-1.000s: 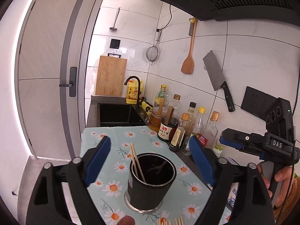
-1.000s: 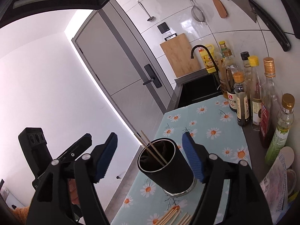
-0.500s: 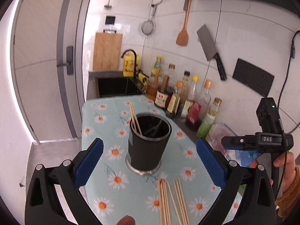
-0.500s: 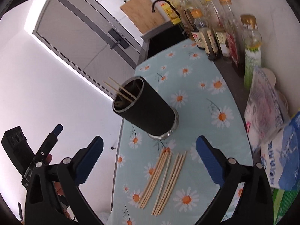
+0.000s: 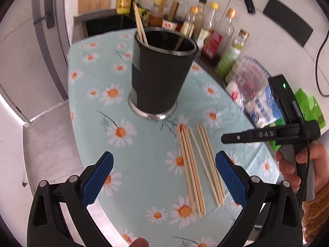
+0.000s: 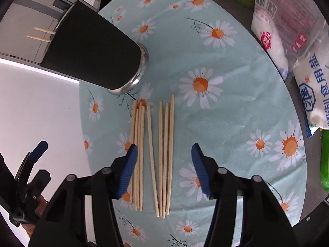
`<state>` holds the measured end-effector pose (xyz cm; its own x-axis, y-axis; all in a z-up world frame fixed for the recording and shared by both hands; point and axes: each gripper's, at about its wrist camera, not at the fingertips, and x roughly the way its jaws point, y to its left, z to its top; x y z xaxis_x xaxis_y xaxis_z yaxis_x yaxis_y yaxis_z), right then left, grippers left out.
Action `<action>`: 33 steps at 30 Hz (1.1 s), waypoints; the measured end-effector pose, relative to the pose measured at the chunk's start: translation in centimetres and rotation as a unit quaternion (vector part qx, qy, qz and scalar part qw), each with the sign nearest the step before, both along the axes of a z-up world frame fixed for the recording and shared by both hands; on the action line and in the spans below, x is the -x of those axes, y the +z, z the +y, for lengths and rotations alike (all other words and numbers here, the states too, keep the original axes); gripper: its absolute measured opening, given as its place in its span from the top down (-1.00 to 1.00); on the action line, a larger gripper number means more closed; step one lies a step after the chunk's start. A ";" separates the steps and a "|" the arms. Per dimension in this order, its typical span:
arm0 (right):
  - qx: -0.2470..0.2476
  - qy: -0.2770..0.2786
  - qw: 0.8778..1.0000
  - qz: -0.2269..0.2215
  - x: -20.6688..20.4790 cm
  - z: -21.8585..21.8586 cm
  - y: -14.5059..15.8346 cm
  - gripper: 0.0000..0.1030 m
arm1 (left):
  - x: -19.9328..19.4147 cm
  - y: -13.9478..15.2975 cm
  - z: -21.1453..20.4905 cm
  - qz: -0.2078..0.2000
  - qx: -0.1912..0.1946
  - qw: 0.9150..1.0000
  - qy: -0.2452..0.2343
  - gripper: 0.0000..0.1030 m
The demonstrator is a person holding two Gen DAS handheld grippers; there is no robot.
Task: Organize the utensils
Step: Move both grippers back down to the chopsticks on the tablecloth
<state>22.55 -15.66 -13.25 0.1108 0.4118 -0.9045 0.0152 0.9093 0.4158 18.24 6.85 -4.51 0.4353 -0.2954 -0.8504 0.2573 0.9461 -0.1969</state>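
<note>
**Two chopsticks stowed, the pile still waiting**

My right tongs (image 6: 163, 164) are spread, pinching nothing, and hang low over the loose chopsticks (image 6: 152, 154) — the blue pads straddle most of the pile, with the left pad over the tighter bundle. My left tongs (image 5: 164, 179) are spread too and empty, held back above the near part of the desk (image 5: 144, 164), with the same sticks lying between and just beyond their pads.

Progress, as I judge it: early. Two chopsticks (image 5: 139, 26) stand in the black holder (image 5: 160, 74), leaning on its far-left rim; roughly nine lie flat on the daisy cloth in two loose groups, their far tips just beside the holder's steel base. So most of the job is left.

Room to move — the cloth to the right of the sticks is bare until the salt bags (image 6: 287, 41) at the desk's right edge. On the left the desk edge (image 6: 82, 123) drops off close beside the bundle, so I'd avoid nudging sticks that way. The holder's mouth is open, with bottles (image 5: 207, 30) crowded behind it
</note>
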 end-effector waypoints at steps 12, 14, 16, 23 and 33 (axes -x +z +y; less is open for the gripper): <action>0.059 0.008 0.997 0.046 -0.9 1.5 -2.9 0.53 | -1.5 -5.3 -1.9 0.091 -0.027 0.995 -0.015 -0.88; 0.076 0.011 0.996 0.051 -0.9 1.8 -3.2 0.57 | -1.8 -5.8 -1.8 0.098 -0.029 0.995 -0.007 -0.88; 0.092 0.014 0.994 0.049 -1.1 2.1 -3.2 0.65 | -2.0 -6.2 -1.7 0.104 -0.026 0.994 -0.001 -0.88; 0.132 0.032 0.990 0.047 -1.4 4.0 -3.4 0.67 | -2.4 -7.3 -1.7 0.118 -0.030 0.993 0.011 -0.88; 0.227 0.061 0.971 0.047 -1.3 9.7 -4.6 0.70 | -2.3 -8.9 0.1 0.132 -0.033 0.990 0.037 -0.88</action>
<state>23.85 -5.93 -17.86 -0.0055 -0.0264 -0.9996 -0.0859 0.9960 -0.0258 20.54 6.94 -13.40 0.2139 -0.2108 -0.9538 0.1352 0.9734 -0.1849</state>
